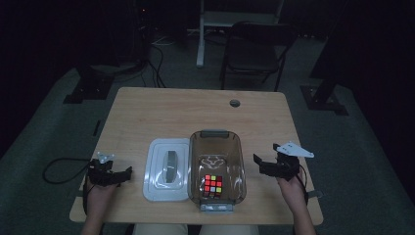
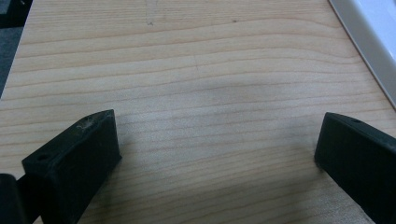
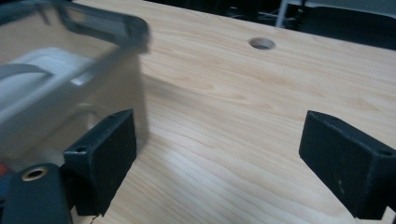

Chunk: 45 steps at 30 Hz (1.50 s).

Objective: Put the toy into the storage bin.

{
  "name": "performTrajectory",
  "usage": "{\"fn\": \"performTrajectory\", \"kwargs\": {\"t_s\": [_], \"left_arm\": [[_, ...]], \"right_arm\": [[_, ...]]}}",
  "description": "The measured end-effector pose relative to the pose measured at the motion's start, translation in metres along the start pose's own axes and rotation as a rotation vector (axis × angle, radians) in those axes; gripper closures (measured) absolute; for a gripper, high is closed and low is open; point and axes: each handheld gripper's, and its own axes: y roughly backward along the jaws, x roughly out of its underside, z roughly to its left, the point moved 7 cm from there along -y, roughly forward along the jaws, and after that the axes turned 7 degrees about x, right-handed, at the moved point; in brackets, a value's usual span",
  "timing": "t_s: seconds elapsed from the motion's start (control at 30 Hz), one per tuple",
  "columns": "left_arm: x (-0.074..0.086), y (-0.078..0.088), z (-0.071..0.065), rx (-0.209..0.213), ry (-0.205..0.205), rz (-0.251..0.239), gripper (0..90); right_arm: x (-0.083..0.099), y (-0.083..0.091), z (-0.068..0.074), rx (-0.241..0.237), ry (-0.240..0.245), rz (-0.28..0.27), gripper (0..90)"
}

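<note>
Left gripper rests low at the counter's near left edge, fingers spread wide, holding nothing; right gripper sits just beside the clear bin's right wall, fingers likewise wide apart and empty; puzzle cube lies inside the bin, near end; white lid lies flat, touching the bin's left side.

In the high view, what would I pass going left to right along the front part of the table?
Left gripper → white lid → clear box with a colour cube inside → right gripper.
</note>
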Motion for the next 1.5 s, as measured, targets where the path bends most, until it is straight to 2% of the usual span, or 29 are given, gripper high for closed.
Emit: {"fn": "performTrajectory", "kwargs": {"t_s": [0.07,0.27,0.37,0.63,0.67,0.7,0.73,0.77,0.8,0.87,0.93,1.03,1.1,1.5], "left_arm": [[0.0,0.0,0.0,-0.002,0.002,-0.001,0.6],[0.0,0.0,0.0,-0.002,0.003,0.0,0.6],[0.0,0.0,0.0,-0.003,0.004,0.0,0.6],[0.0,0.0,-0.001,-0.011,0.012,-0.001,0.6],[0.0,0.0,-0.001,-0.011,0.011,-0.001,0.6],[0.0,0.0,-0.001,-0.011,0.011,-0.001,0.6],[0.0,0.0,-0.001,-0.011,0.011,-0.001,0.6],[0.0,0.0,-0.001,-0.011,0.011,-0.001,0.6],[0.0,0.0,-0.001,-0.011,0.011,-0.001,0.6],[0.0,0.0,-0.001,-0.011,0.012,-0.002,0.6],[0.0,0.0,-0.001,-0.011,0.011,-0.002,0.6],[0.0,0.0,-0.001,-0.011,0.01,-0.002,0.6],[0.0,0.0,-0.002,-0.008,0.008,-0.003,0.6],[0.001,0.0,-0.002,-0.002,0.004,-0.003,0.6]], "right_arm": [[0.007,-0.002,-0.003,0.001,-0.022,0.007,11.3],[0.029,-0.011,-0.008,0.025,-0.037,0.064,11.3],[0.037,-0.015,-0.011,0.036,-0.061,0.079,11.4],[0.059,-0.024,-0.017,0.08,-0.06,0.127,14.0],[0.064,-0.026,-0.018,0.082,-0.079,0.131,13.9],[0.064,-0.026,-0.018,0.082,-0.079,0.131,13.9],[0.069,-0.027,-0.019,0.067,-0.1,0.145,14.0],[0.069,-0.027,-0.019,0.067,-0.1,0.145,14.0],[0.076,-0.03,-0.02,0.098,-0.064,0.18,13.5],[0.082,-0.031,-0.02,0.112,-0.05,0.204,13.2],[0.083,-0.031,-0.022,0.134,-0.051,0.211,12.9],[0.084,-0.031,-0.023,0.141,-0.056,0.222,12.8],[0.089,-0.032,-0.024,0.15,-0.047,0.279,12.0],[0.09,-0.031,-0.025,0.154,-0.054,0.283,11.7]]}}
